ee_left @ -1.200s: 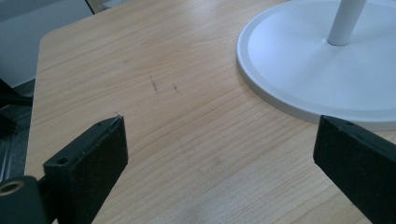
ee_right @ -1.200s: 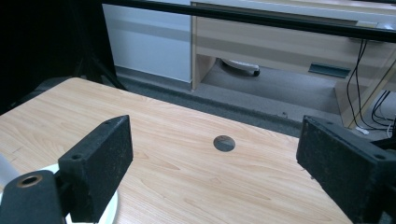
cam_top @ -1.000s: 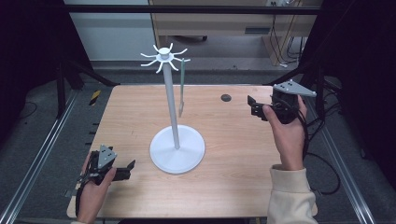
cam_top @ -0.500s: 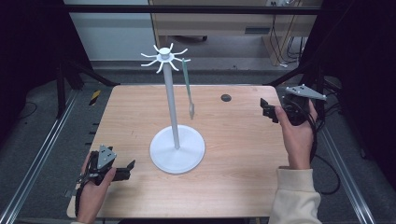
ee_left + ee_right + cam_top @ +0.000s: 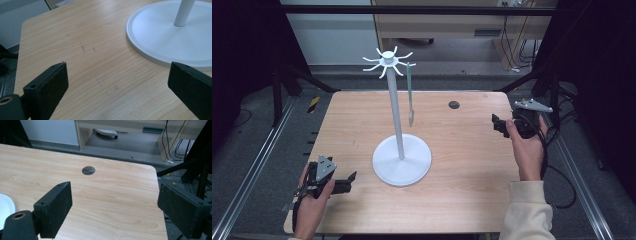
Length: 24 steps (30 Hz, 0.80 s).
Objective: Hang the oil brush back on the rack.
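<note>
right gripper (image 5: 498,123) near table (image 5: 462,200) edge

I cannot identify the thin grey item (image 5: 410,95) hanging from the stand (image 5: 401,159); too small. The left tool view crops the stand's pole and base at the frame edge.

A stand (image 5: 401,159) rests near the middle of the table (image 5: 462,200), its pole rising to a ring of hooks (image 5: 387,60), and from a hook on the right side a utensil (image 5: 410,95) hangs beside the pole, clear of the tabletop. Behind and to the right of the stand's base, a hole (image 5: 454,104) sits in the tabletop near the far edge. The left gripper (image 5: 343,184) lies at the near left corner, just left of the base, while the right gripper (image 5: 498,124) is at the right edge, well apart from the stand
</note>
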Available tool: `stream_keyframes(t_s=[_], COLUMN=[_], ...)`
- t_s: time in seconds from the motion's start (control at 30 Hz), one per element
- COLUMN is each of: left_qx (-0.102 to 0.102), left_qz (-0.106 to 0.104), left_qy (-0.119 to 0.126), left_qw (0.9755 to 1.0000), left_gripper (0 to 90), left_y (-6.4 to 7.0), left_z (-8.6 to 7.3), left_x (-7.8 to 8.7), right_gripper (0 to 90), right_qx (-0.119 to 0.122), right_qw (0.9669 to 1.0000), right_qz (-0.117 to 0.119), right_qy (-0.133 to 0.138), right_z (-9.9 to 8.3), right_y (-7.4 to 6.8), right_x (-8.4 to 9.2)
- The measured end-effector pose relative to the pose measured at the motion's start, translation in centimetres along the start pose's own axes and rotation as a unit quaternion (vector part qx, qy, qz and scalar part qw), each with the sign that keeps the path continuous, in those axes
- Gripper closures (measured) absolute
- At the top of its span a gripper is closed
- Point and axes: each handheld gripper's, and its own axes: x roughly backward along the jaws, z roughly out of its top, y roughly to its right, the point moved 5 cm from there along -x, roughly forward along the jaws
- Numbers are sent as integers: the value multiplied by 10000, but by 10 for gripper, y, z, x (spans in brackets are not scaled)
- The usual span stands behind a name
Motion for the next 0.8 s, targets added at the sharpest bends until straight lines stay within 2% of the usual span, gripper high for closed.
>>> stream_keyframes(t_s=[0.27, 0.5, 0.8], left_qx=[0, -6, -13], left_qz=[11, 10, 7], left_qy=[-3, 0, -9], left_qw=[10000, 10000, 10000], left_gripper=[27, 27, 27], left_y=[0, 0, 1], left_z=[0, 0, 0], left_x=[0, 0, 0], right_gripper=[128, 124, 120], right_qx=[32, 43, 204], right_qw=[9998, 9992, 9977], right_qz=[31, 166, 260], right_qy=[-173, -366, -598], right_z=[-12, -26, -42], right_y=[-1, -8, -17], right_x=[-10, -20, -31])
